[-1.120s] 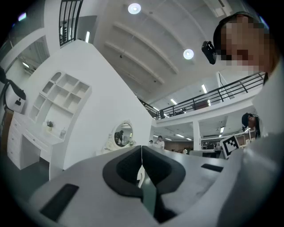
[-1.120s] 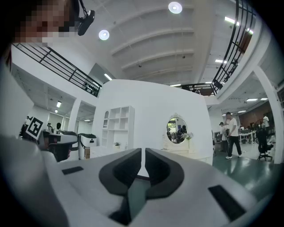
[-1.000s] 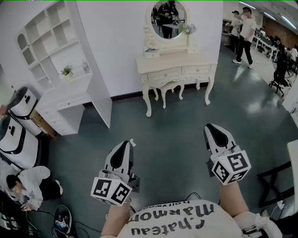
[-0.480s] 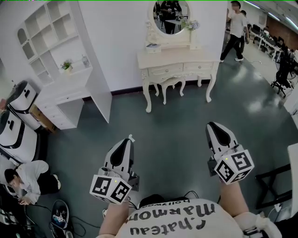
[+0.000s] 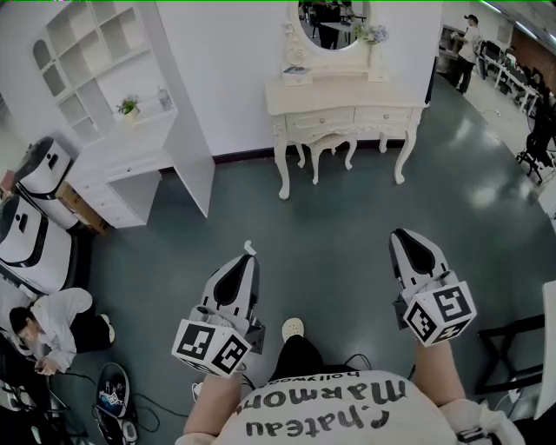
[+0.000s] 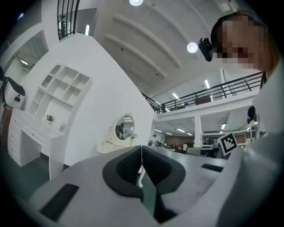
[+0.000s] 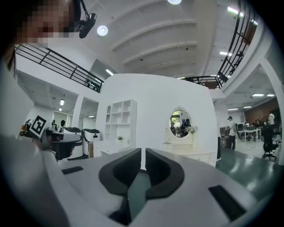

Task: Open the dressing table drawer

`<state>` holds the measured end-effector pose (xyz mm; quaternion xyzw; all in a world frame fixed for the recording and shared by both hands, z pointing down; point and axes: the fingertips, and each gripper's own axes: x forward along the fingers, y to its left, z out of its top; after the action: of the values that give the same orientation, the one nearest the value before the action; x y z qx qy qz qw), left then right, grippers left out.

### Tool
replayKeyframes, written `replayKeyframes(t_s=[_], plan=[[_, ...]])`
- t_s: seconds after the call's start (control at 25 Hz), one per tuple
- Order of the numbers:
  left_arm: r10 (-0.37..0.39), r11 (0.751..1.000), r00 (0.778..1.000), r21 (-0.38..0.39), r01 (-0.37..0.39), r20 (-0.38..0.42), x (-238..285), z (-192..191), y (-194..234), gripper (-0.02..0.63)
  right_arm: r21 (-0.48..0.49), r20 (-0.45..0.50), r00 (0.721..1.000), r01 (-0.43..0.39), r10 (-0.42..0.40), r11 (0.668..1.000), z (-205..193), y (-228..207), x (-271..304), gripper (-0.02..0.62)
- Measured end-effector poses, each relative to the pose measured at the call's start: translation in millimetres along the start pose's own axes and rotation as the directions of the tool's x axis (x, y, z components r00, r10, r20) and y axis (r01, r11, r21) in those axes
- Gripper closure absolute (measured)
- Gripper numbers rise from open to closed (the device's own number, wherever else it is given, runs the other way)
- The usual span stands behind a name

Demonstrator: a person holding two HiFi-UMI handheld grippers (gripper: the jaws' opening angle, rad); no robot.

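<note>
**A:** drawer status?

**B:** not opened yet; left drawer (image 5: 320,122) and right drawer (image 5: 383,115) both sit flush in the front of the cream counter (image 5: 347,90); no gap showing at either; knobs too small to make out.

**A:** where's the counter?

**B:** top of the head view, backed against the white wall; oval mirror (image 5: 334,16) on it, flowers (image 5: 372,33) beside the mirror; white shelf unit (image 5: 104,65) stands to its left; bare green floor (image 5: 339,217) lies between the counter and us.

**A:** tools?

**B:** both well apart from the counter, held out level at the bottom of the head view, pointing toward it; left tool (image 5: 249,252) has its jaws pressed together, tips touching, nothing in them; right tool (image 5: 401,236) is closed as well, only a sliver showing between the pads, empty.

**A:** so progress?

**B:** my read: none on the drawer itself; this is approach only; left to do: cross the floor, pick a drawer, spread a tool, pinch the knob, pull straight out.

**A:** anything in the way?

**B:** path looks clear; a person sits on the floor (image 5: 52,328) far left, away from the line; which drawer is meant, can't tell.
</note>
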<state>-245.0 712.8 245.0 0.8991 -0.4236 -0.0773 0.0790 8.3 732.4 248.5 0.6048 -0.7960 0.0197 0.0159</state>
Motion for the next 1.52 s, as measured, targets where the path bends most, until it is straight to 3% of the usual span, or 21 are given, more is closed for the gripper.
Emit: replayKeyframes(t_s=[0.16, 0.6, 0.8, 1.0, 1.32, 1.52], plan=[[-0.017, 0.999, 0.999, 0.032, 0.018, -0.027, 28.1, -7.6, 11.7, 0.583, -0.046, -0.023, 0.999, 0.026, -0.027, 0.999, -6.9, -13.6, 21.6, 0.549], [-0.043, 0.998, 0.999, -0.039, 0.042, -0.028, 136.6, 11.4, 86.2, 0.583, -0.018, -0.024, 0.995, 0.092, -0.093, 0.996, 6.8, -57.6, 116.6, 0.549], [-0.080, 0.997, 0.997, 0.013, 0.081, -0.014, 178.2, 28.3, 118.0, 0.583, -0.024, 0.000, 0.994, 0.109, -0.109, 0.994, 18.7, -67.2, 170.0, 0.549], [-0.113, 0.994, 0.993, 0.001, 0.113, 0.017, 212.8, 39.4, 150.1, 0.583, -0.019, 0.014, 0.992, 0.125, -0.125, 0.992, 23.3, -71.9, 212.2, 0.549], [-0.143, 0.989, 0.990, 0.042, 0.143, -0.016, 241.9, 45.3, 185.3, 0.583, -0.017, 0.040, 0.988, 0.148, -0.147, 0.989, 29.3, -65.9, 253.8, 0.549], [-0.167, 0.985, 0.985, 0.026, 0.168, -0.033, 244.3, 36.0, 196.4, 0.583, -0.009, 0.011, 0.990, 0.142, -0.142, 0.990, 16.1, -56.1, 269.3, 0.549]])
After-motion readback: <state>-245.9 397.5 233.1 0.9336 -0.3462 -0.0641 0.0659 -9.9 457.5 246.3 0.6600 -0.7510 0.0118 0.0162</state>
